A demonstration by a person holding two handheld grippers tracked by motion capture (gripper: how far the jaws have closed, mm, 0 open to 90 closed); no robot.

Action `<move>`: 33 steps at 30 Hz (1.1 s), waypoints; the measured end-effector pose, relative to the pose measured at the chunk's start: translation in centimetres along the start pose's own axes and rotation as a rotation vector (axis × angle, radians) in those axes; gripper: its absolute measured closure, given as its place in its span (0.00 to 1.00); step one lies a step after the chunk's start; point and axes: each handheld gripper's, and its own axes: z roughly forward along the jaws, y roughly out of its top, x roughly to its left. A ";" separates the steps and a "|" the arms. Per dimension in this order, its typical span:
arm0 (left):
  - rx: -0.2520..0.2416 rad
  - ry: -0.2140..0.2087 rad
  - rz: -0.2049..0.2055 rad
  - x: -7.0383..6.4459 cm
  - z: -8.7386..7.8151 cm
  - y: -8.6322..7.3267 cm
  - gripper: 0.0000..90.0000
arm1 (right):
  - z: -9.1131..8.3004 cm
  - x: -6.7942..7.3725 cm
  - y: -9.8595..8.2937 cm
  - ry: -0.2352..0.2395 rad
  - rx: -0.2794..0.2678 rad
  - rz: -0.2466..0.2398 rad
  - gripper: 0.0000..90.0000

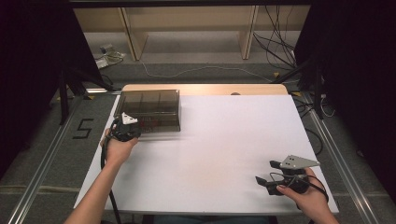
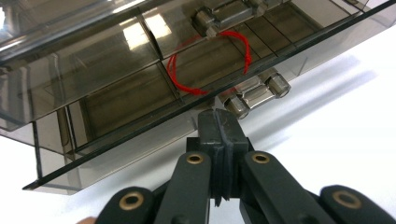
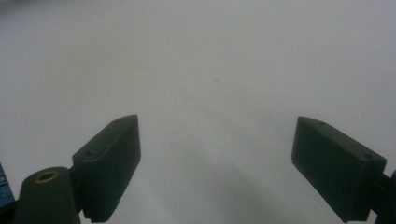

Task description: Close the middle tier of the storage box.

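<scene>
Two black jaws of the left gripper [image 2: 218,122] are pressed together at the smoky clear plastic box's [image 1: 149,108] lid edge; lift slowly, straight up.

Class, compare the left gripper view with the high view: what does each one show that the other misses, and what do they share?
Left gripper view alone: a red thread loop inside the smoky compartment box, a clear latch on its front edge, and the left claw shut just below that edge. High view alone: the right claw open over the white table, and floor cables. Both share the box and table.
</scene>
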 end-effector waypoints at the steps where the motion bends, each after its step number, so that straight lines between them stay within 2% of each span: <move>1: -0.001 0.002 0.002 0.0 0.0 0.0 1.00 | 0.0 0.0 0.0 0.000 0.000 0.000 0.18; 33: 0.000 0.005 -0.010 0.6 0.3 0.4 1.00 | -0.1 0.0 0.0 -0.003 0.001 -0.002 0.18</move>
